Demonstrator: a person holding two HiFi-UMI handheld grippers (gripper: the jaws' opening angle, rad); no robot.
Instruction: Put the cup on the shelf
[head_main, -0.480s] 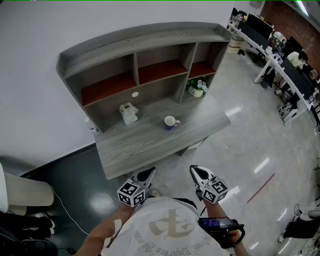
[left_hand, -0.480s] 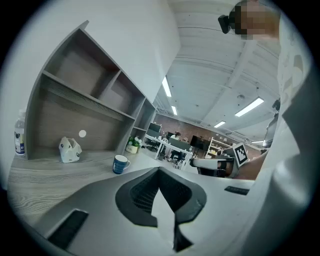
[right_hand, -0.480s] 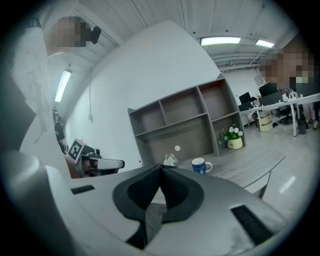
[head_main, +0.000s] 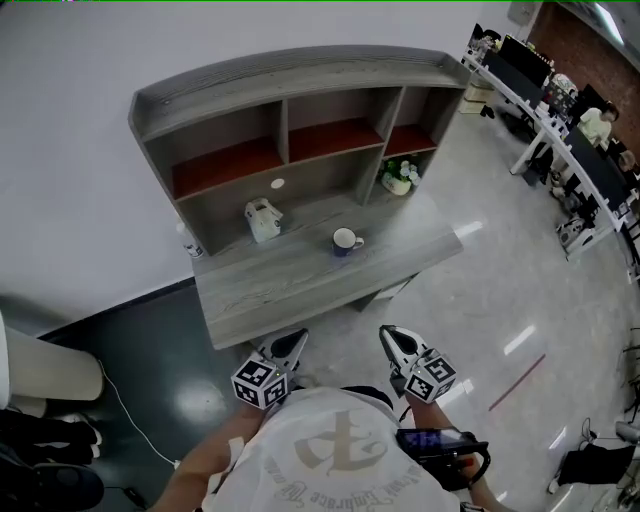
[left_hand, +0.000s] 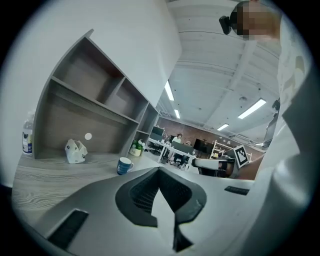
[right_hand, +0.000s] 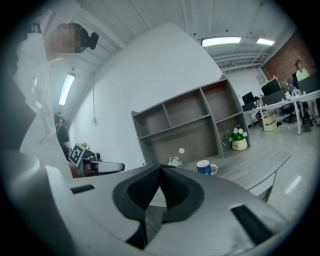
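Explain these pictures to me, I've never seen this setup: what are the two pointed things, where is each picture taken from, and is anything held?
There is no robot: a person holds a two-jaw gripper in each hand. One picture comes from a camera on the person's head, looking steeply down; the left gripper and right gripper show at its bottom, each bearing a marker cube. The other two come from cameras riding on the grippers, looking along their jaws. Both pairs of jaws are closed on nothing. Ahead stands a grey desk with a shelf unit on it. On the desk are a blue cup, a small white bag-like object, a potted plant and, at the left end, a bottle. Nothing touches the cup.
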